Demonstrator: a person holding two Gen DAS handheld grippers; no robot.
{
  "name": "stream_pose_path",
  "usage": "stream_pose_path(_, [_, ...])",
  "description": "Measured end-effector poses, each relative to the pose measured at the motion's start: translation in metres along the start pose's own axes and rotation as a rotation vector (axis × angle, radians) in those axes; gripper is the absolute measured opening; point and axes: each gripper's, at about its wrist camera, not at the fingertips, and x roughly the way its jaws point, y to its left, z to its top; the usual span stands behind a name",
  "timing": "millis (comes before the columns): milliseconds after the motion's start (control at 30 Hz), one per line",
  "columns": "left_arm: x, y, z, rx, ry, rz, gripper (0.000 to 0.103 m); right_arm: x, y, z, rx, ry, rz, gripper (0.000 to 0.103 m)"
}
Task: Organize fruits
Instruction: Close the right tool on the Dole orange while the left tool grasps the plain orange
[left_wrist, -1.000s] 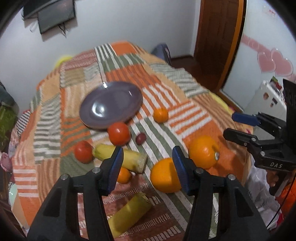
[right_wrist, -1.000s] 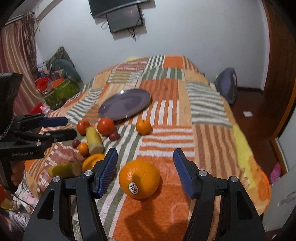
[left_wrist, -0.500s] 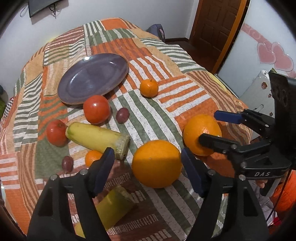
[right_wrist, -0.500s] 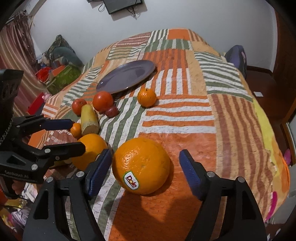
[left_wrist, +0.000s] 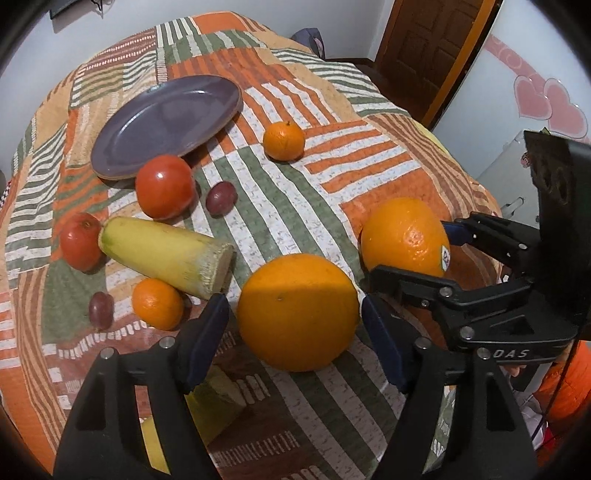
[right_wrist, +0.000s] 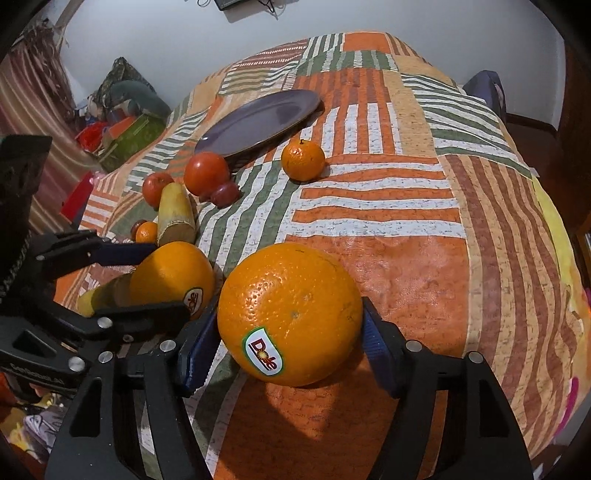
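Note:
A purple plate (left_wrist: 166, 122) lies far on the patchwork bedspread; it also shows in the right wrist view (right_wrist: 258, 122). My left gripper (left_wrist: 295, 325) is open, its blue pads on either side of a large orange (left_wrist: 297, 312), with small gaps. My right gripper (right_wrist: 288, 332) is open around a second large orange (right_wrist: 290, 314) with a Dole sticker; the pads are at its sides. Two tomatoes (left_wrist: 165, 186), two banana pieces (left_wrist: 166, 254), two small mandarins (left_wrist: 283, 140) and two grapes (left_wrist: 221, 197) lie between the grippers and the plate.
The bed's right edge drops off near a wooden door (left_wrist: 436, 48) and a white fridge (left_wrist: 517, 173). Bags and clutter (right_wrist: 122, 122) sit on the floor at the left. A second banana piece (left_wrist: 218, 391) lies under my left gripper.
Both grippers have moved forward and down, so each large orange now sits between its gripper's pads. The fruits have not moved.

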Motion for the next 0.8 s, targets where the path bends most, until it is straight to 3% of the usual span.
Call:
stream_pose_path(233, [0.012,0.005,-0.001,-0.039,0.012,-0.046,0.071,-0.003,-0.004,0.001,0.009,-0.014,-0.037,0.066])
stream_pose_path(267, [0.013,0.005,-0.001,-0.037,0.006,-0.033,0.067,-0.003,-0.004,0.002,0.009,-0.016,-0.041,0.066])
stream_pose_path(467, [0.009,0.006,-0.001,-0.037,-0.012,-0.041,0.067,-0.005,-0.001,0.002,0.012,-0.020,-0.036,0.066])
stream_pose_path(800, [-0.035,0.009,0.008,-0.037,-0.137,-0.007,0.067,-0.021,0.014,0.018,-0.022,-0.080,-0.043,0.066])
